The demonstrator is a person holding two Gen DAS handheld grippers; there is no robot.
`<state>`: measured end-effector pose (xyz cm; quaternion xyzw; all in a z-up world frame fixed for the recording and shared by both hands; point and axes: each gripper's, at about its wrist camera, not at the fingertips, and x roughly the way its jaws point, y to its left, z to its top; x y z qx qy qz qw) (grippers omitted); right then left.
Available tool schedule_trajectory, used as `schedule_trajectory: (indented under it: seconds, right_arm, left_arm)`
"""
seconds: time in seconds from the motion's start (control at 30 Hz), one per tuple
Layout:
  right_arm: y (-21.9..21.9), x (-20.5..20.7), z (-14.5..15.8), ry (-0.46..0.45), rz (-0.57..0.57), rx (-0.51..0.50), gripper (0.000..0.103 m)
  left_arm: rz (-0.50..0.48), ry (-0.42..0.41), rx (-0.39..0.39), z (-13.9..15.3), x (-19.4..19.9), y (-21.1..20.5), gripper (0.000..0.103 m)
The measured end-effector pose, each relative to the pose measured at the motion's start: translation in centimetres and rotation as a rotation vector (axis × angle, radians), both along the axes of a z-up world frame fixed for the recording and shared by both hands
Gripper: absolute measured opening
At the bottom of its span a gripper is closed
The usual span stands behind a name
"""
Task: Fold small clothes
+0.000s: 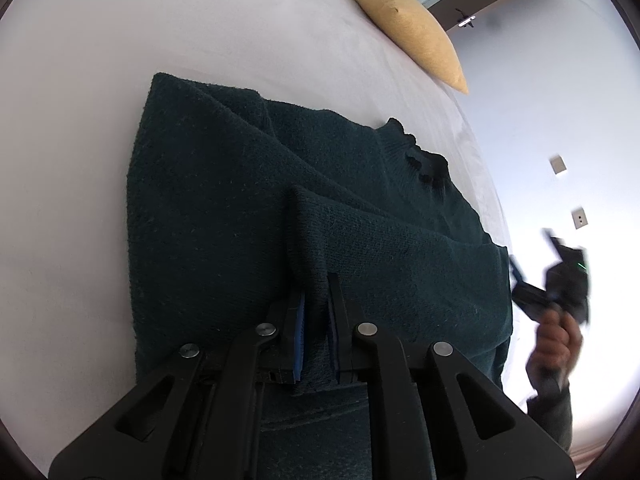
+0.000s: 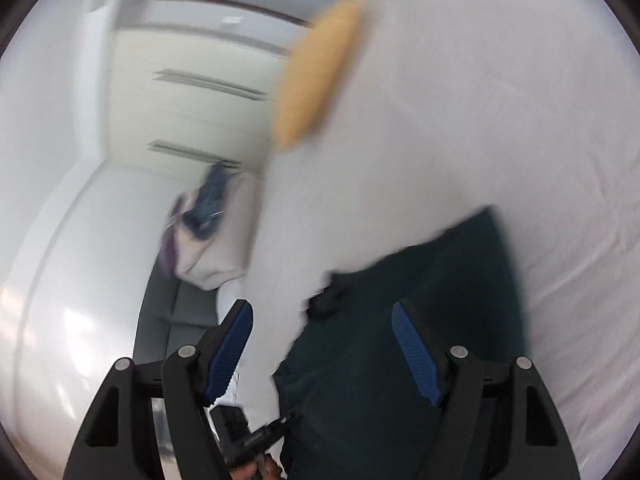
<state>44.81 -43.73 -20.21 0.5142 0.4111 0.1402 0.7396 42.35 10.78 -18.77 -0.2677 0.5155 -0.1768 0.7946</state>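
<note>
A dark green knit sweater point(image 1: 248, 200) lies on the white bed point(image 1: 120, 40), partly folded, its ruffled collar point(image 1: 424, 160) toward the far right. My left gripper point(image 1: 316, 280) is shut on a raised fold of the sweater near its front edge. My right gripper point(image 2: 322, 312) is open and empty, held above the collar end of the sweater point(image 2: 420, 340) at the bed's edge; its view is motion-blurred. The right gripper also shows, blurred, in the left wrist view point(image 1: 556, 280), in a hand off the bed's right side.
A yellow cushion point(image 1: 412, 24) lies at the far end of the bed; it also shows in the right wrist view point(image 2: 316, 68). A pile of clothes point(image 2: 208, 224) sits on a grey sofa point(image 2: 172, 316) beside the bed. White wall and wardrobe stand behind.
</note>
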Motion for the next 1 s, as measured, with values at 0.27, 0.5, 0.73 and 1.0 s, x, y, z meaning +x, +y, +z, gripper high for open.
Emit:
schedule_trajectory:
  seconds: [0.27, 0.5, 0.73, 1.0]
  right_arm:
    - [-1.5, -3.1, -3.5, 0.014, 0.033, 0.076, 0.04]
    - [2.0, -8.3, -1.6, -0.003, 0.152, -0.035, 0.068]
    - [0.8, -9.7, -3.7, -0.023, 0.11, -0.024, 0.029]
    - [2.3, -9.9, 2.4, -0.149, 0.038, -0.069, 0.07]
  left_arm:
    - [-0.003, -0.024, 0.007, -0.2, -0.3, -0.3, 0.011]
    - [0.003, -0.004, -0.03, -0.3, -0.2, 0.2, 0.011]
    - [0.028, 0.019, -0.103, -0.3, -0.6, 1.6, 0.011]
    - [0.125, 0.006, -0.05, 1.6, -4.5, 6.3, 0.011]
